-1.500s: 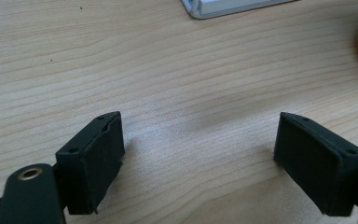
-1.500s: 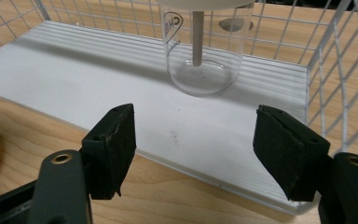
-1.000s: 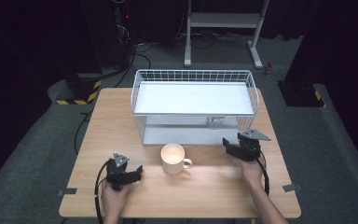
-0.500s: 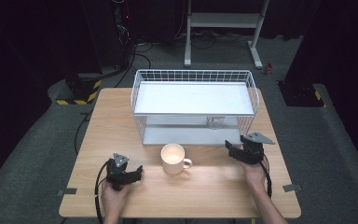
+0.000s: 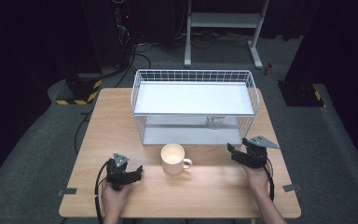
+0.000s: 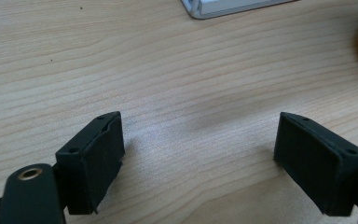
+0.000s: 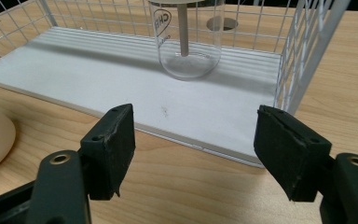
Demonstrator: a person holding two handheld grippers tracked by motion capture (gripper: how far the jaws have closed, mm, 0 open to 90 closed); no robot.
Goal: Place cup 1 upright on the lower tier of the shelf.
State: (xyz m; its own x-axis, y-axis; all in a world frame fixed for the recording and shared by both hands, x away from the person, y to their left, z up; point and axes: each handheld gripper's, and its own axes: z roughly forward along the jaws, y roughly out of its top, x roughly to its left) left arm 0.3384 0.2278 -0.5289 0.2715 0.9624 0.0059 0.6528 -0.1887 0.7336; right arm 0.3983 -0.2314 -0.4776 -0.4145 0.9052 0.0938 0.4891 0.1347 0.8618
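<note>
On the table (image 5: 98, 140) sit one mug (image 5: 174, 157), one glass (image 7: 185, 37), two open, empty claws.

Both forearms come in bare, no sleeves on show. The left gripper (image 5: 123, 173) is black and blocky, a small grey three-cornered plate on top, a black cable looping off its side. The right gripper (image 5: 242, 156) wears a larger grey plate and trails its own black cable. Up close, the pads (image 7: 114, 149) are matt black rubbery blocks with small screw holes, and brass-ringed holes sit in the arms behind them.
</note>
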